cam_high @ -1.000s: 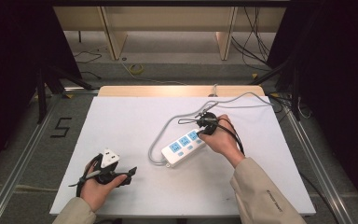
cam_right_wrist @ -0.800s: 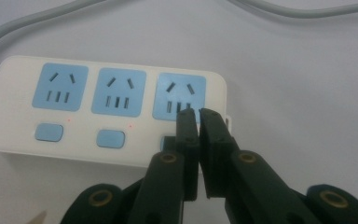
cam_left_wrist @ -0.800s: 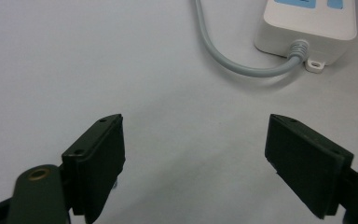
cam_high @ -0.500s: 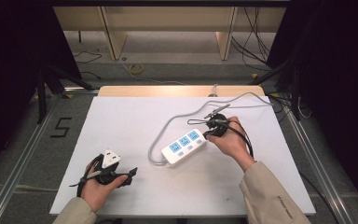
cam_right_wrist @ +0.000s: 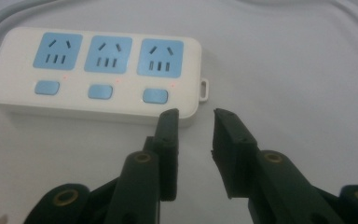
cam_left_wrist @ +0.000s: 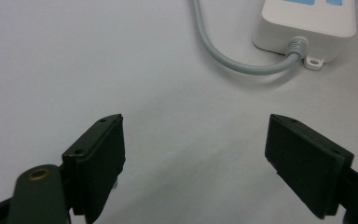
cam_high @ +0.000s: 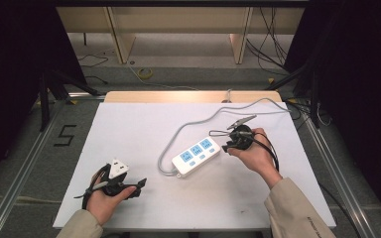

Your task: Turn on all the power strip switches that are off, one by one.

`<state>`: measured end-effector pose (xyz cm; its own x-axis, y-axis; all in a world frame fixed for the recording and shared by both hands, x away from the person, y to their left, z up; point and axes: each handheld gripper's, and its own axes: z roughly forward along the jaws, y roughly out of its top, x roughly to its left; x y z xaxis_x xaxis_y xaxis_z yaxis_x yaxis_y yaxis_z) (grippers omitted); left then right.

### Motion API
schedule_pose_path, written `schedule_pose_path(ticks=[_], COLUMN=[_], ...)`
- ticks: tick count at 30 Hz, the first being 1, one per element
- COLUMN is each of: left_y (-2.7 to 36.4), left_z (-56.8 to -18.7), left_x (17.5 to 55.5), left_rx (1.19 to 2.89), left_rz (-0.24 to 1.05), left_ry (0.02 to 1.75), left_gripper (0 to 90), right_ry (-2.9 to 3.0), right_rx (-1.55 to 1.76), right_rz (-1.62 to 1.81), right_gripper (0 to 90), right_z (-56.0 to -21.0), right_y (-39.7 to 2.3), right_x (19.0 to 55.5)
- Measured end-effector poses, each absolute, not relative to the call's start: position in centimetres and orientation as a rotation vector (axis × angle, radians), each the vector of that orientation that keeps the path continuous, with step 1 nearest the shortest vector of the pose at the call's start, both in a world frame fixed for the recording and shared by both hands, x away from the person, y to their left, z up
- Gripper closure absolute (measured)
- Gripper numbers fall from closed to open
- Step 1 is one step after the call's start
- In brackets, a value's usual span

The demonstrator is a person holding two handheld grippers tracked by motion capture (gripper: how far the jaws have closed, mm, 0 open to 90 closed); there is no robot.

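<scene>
At three o'clock of the strip [cam_high: 196, 156], the right gripper [cam_right_wrist: 195, 113], just opening and empty, could nudge a switch [cam_right_wrist: 154, 96]; the left gripper [cam_left_wrist: 193, 140] gapes empty.

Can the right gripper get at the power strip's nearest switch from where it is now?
Probably yes: the right gripper hangs just short of the power strip, jaws apart with nothing between them or in front of that switch.

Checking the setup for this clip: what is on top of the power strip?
The power strip carries three blue sockets, each with a blue switch and a small red light beside it. Nothing is plugged in or resting on it. Its underside against the white table is hidden.
</scene>
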<state>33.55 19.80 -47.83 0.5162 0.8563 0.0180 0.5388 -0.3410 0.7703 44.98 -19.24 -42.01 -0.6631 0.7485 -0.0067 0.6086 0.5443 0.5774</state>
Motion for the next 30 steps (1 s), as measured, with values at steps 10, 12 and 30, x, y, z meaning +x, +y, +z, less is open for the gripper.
schedule_pose_path(ticks=[10,12,30], left_y=[19.8,19.9,20.1], left_z=[-47.7,-47.8,-47.8], left_x=[33.4,33.5,33.4], left_rx=[2.029,2.026,2.026], left_rz=[0.562,0.56,0.562], left_ry=[1.131,1.136,1.14], left_gripper=[19.7,19.7,19.7], right_ry=[2.505,2.492,2.389], right_rx=[1.121,1.14,1.135], right_rz=[0.864,0.871,1.027], right_gripper=[58.2,56.0,48.7], right_z=[-42.2,-42.3,-44.7], right_y=[-21.1,-21.5,-25.8], right_x=[43.3,42.9,37.2])
